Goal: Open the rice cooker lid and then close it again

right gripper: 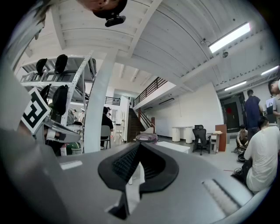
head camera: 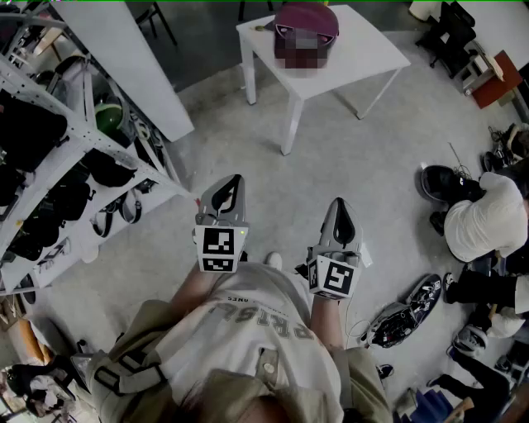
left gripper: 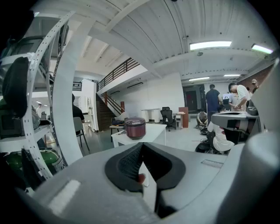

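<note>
While the cooker [head camera: 307, 16] sits closed on the table [head camera: 372, 51], well ahead, the left gripper [head camera: 235, 183] and right gripper [head camera: 339, 206] are both pressed together and empty. Best to walk up squarely first, then approach the lid's front edge slowly.

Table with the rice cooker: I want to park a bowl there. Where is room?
The table is bare right of the rice cooker and along its near edge. The floor up to it is open. Crowded: the shelf rack at left, a seated person and gear at right.
</note>
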`<state>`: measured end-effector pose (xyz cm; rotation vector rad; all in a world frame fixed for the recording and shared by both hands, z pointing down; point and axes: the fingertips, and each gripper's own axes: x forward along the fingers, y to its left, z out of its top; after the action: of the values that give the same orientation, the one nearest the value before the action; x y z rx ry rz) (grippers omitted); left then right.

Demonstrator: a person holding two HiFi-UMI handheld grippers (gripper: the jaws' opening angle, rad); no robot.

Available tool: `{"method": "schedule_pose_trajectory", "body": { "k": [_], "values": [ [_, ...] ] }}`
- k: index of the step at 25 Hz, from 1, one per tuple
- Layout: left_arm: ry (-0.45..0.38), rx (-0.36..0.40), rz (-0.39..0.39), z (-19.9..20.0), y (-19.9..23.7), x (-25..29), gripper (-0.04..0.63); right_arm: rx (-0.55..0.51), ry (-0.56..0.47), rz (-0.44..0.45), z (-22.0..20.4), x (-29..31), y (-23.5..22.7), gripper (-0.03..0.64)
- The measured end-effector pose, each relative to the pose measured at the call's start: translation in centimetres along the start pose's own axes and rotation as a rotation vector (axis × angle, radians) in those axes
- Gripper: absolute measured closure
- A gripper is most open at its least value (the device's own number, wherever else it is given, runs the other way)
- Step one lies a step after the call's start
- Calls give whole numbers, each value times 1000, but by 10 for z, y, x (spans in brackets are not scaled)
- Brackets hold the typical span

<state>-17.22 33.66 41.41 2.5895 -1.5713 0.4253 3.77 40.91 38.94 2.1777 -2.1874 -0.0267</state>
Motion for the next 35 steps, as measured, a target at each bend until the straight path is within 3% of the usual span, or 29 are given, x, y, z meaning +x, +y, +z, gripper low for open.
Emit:
{"method": "schedule_pose_trajectory", "body": {
  "k": [14,21,22,24,26,35],
  "values": [
    [17,2,-9,-1,-4,4,586,-12,8,6,1,1,-1,617],
    [26,13,5,0,-4,7,585,48,-34,16,5,2,-13,615],
    [28,12,-1,1,-4,8,543,64,-39,27,6,3,-13,607],
    [32,8,-20,2,-5,11,364,83,-41,54,7,6,-11,448],
    [34,15,-24,5,-4,13,293,82,-42,62,8,8,-12,405],
    [34,25,3,13,-15,25,284,75,-47,99,10,16,-28,391]
  ]
}}
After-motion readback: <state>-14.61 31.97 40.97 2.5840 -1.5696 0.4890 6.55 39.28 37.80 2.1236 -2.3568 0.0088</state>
